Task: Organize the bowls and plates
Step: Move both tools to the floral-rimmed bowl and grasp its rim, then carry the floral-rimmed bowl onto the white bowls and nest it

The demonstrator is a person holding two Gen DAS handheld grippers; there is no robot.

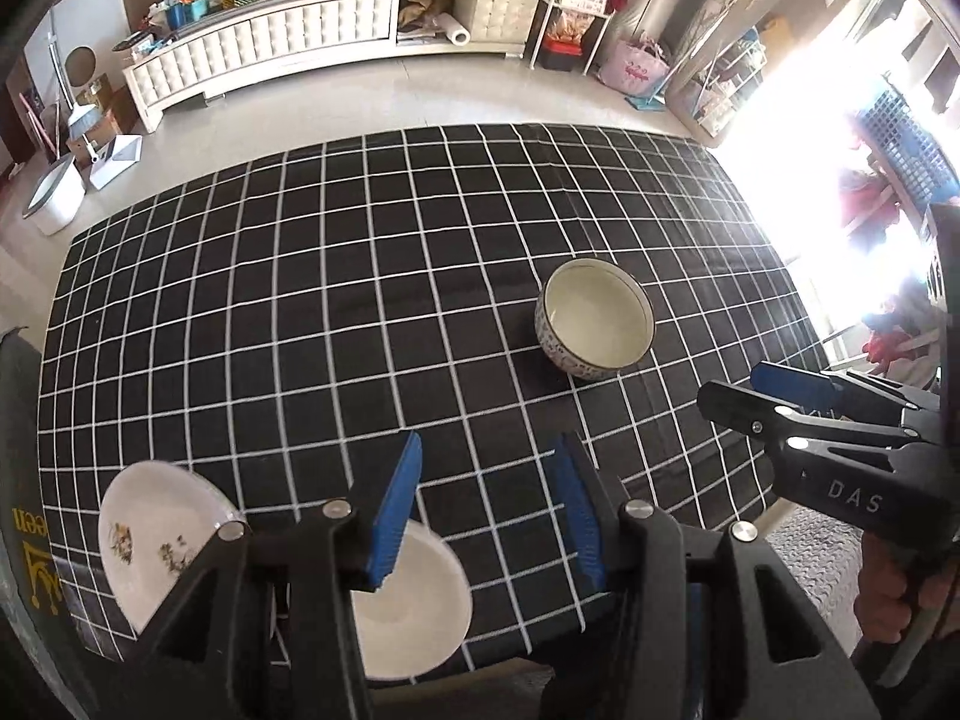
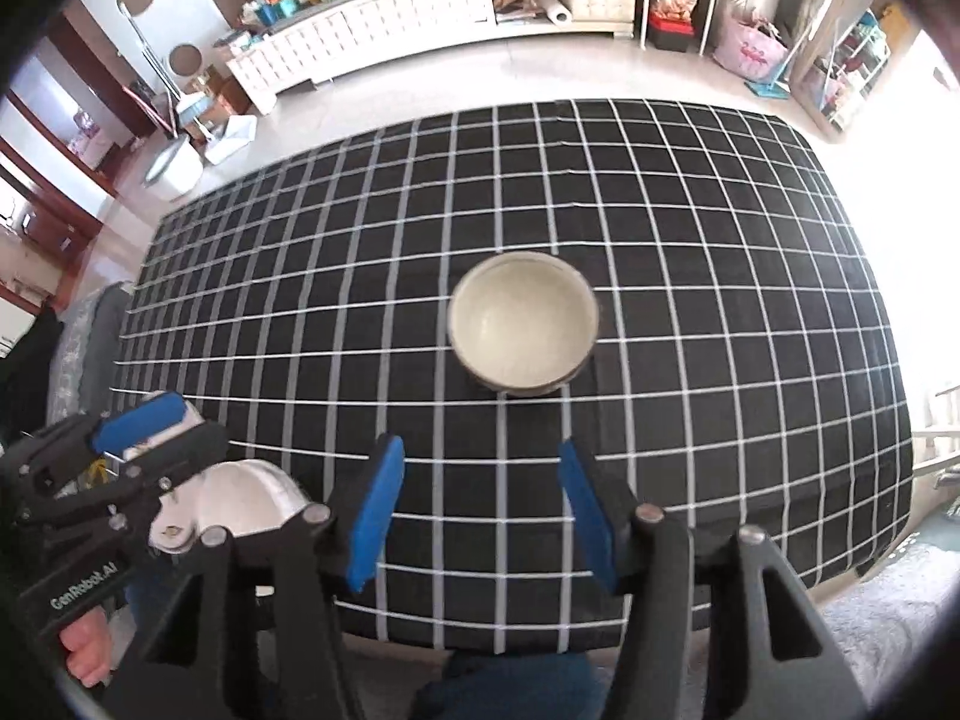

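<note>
Left gripper (image 1: 489, 510): jaws parted, nothing between the blue pads.
Right gripper (image 2: 480, 516): jaws parted, empty.
Bowl (image 2: 523, 327): upright on the checked tablecloth (image 2: 720, 300), ahead of the right gripper, clear of its fingertips; ahead and right of the left gripper.
Plates (image 1: 150, 540): white, at the table's near edge, below and left of the left gripper.

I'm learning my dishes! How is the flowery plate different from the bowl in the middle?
The flowery plate is flat and shallow; the bowl is deep with tall sides. The plate has small flower pictures on its white face; the bowl's inside is plain cream. The plate sits at the table's near edge, the bowl mid-table. Both are round and empty.
</note>
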